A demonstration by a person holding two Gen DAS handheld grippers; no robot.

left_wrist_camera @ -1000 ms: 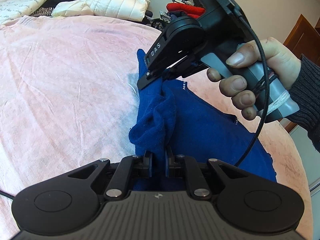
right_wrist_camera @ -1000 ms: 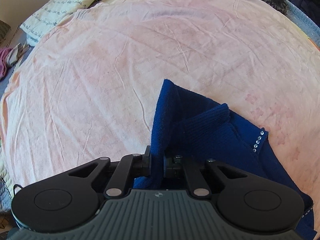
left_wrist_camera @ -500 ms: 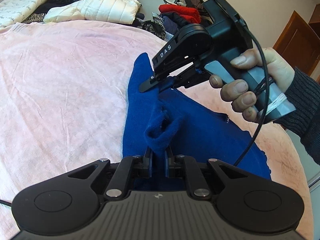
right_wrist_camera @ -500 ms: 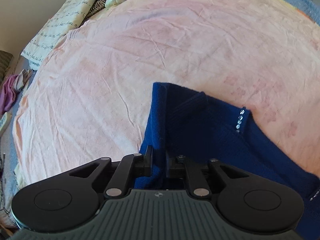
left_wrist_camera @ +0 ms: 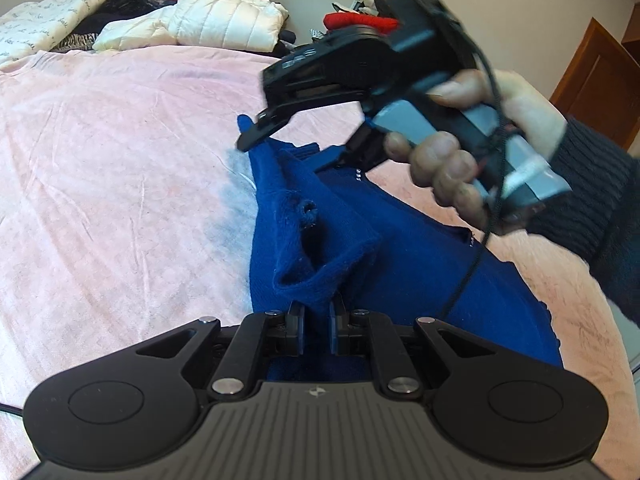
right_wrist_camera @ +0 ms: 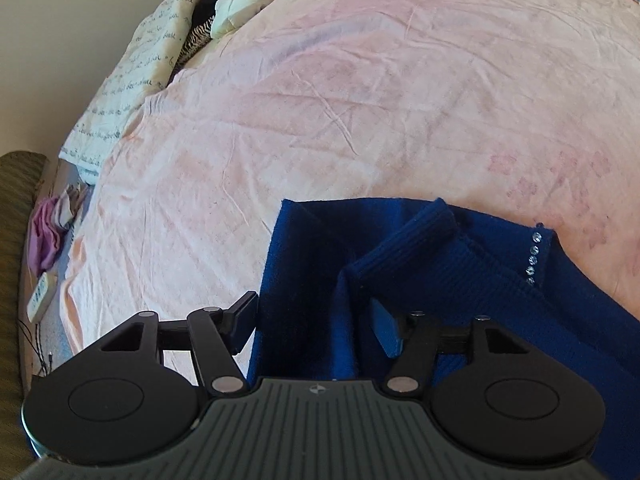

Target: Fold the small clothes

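Observation:
A dark blue knit garment (left_wrist_camera: 360, 240) with a row of small rhinestones (right_wrist_camera: 534, 254) lies partly folded on the pink bedspread (left_wrist_camera: 120, 160). My left gripper (left_wrist_camera: 316, 312) is shut on a bunched fold at the garment's near edge. My right gripper (left_wrist_camera: 298, 150), held by a hand in a dark knit sleeve, hovers over the garment's far end. In the right wrist view its jaws (right_wrist_camera: 316, 320) are opening. The blue garment (right_wrist_camera: 304, 280) lies slack between them, and neither pad presses on it.
A white puffer jacket (left_wrist_camera: 224, 24), dark clothes and a red cloth (left_wrist_camera: 360, 21) are piled at the bed's far side. A script-printed quilt (right_wrist_camera: 132, 92) lies at the edge. A purple cloth (right_wrist_camera: 48, 236) and a remote (right_wrist_camera: 38, 300) are on the left. A wooden door (left_wrist_camera: 596, 80) stands right.
The right gripper's jaws went from shut on the garment's edge to wide apart. The released edge now lies flatter on the bed. The left gripper kept its grip and stayed put.

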